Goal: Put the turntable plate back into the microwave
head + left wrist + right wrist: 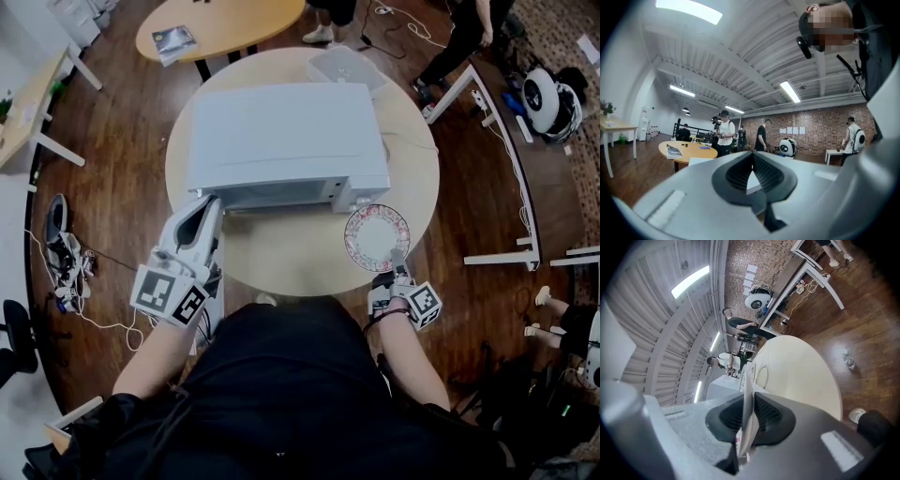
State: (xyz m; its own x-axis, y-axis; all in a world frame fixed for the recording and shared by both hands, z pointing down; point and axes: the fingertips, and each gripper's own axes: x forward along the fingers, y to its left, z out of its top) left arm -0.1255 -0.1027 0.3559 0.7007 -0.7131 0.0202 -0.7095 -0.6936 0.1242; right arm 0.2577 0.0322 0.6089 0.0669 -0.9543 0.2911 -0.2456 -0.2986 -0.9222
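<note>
Red-patterned china, the turntable plate (pixel 377 236), is clamped at its near rim by the right gripper (pixel 398 265). In the right gripper view the jaws are pressed onto the plate's edge (pixel 744 380), which stands on end between them and reaches past the tips. The plate sits just beyond that gripper, over the round table (pixel 291 258) and outside the microwave (pixel 286 141). The microwave stands ahead and to the left of that gripper. Its inside is hidden from above, so what it holds I cannot tell. The left gripper (pixel 208 204) is at the microwave's near left corner, jaws brought together at the tips (pixel 752 154). A pale wedge shows low between them, and I can't make out what it is.
</note>
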